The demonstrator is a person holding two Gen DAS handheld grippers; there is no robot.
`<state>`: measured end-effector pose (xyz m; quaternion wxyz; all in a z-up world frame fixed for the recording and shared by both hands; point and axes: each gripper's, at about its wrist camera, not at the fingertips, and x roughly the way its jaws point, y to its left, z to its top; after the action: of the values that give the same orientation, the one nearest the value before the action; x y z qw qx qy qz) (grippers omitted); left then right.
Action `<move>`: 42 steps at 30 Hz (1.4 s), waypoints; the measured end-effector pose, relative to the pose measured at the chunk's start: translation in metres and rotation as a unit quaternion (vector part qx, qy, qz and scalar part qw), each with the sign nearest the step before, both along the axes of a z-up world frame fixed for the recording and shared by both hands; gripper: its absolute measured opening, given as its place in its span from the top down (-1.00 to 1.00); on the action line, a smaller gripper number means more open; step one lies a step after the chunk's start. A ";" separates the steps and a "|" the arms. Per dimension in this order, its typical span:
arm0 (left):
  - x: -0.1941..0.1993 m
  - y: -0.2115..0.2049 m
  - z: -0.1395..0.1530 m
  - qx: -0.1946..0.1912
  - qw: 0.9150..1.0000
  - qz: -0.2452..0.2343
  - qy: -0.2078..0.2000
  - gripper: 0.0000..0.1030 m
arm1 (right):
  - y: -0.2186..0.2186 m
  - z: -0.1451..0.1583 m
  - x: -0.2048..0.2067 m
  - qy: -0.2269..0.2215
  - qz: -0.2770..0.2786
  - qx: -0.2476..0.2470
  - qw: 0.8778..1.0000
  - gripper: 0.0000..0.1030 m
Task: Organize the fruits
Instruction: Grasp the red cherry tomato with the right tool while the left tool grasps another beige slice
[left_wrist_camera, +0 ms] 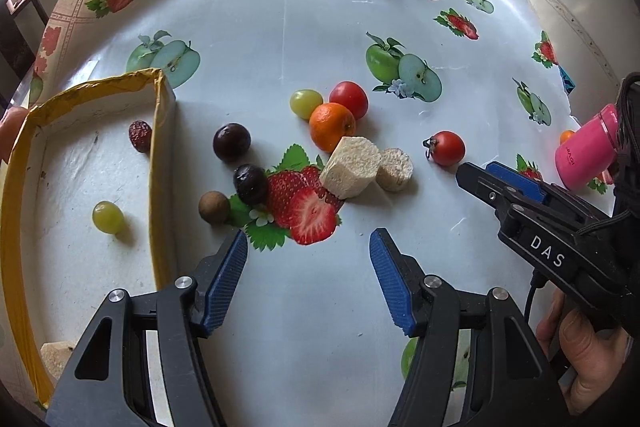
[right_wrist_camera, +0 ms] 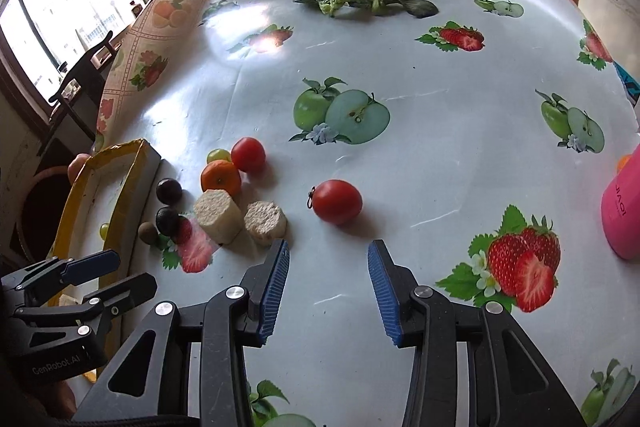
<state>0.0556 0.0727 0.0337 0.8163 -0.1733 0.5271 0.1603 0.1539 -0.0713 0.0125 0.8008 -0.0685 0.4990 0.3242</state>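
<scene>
Fruit lies loose beyond my left gripper (left_wrist_camera: 308, 247), whose jaws are spread and hold nothing: an orange (left_wrist_camera: 332, 127), grapes and cut chunks (left_wrist_camera: 351, 166). My right gripper (right_wrist_camera: 328, 267), also spread, faces a tomato (right_wrist_camera: 337, 202). The box (left_wrist_camera: 160, 131) sits left, holding one green grape (left_wrist_camera: 107, 217).

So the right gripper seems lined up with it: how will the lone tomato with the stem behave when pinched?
The tomato looks round and glossy, so it will probably roll if nudged and may slip between the ribbed pads. Its skin looks thin, so a hard squeeze could split it. The right gripper is open wide enough to straddle it.
</scene>
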 end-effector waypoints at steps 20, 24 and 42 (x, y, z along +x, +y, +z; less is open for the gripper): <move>0.052 0.005 -0.030 -0.016 1.000 -0.016 -0.006 0.23 | 0.021 -0.023 0.031 0.023 0.009 0.017 1.000 0.40; 0.051 0.005 -0.029 -0.019 1.000 -0.022 -0.007 0.34 | 0.014 -0.016 0.025 0.019 0.005 0.027 0.999 0.40; -0.033 0.001 0.026 -0.014 0.999 -0.009 -0.035 0.39 | -0.014 0.034 -0.049 0.006 0.004 0.068 0.998 0.40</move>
<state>0.0226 0.0739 0.0592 0.8332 -0.1859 0.5018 0.1392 0.1051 -0.0850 0.0461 0.7993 -0.0147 0.4801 0.3611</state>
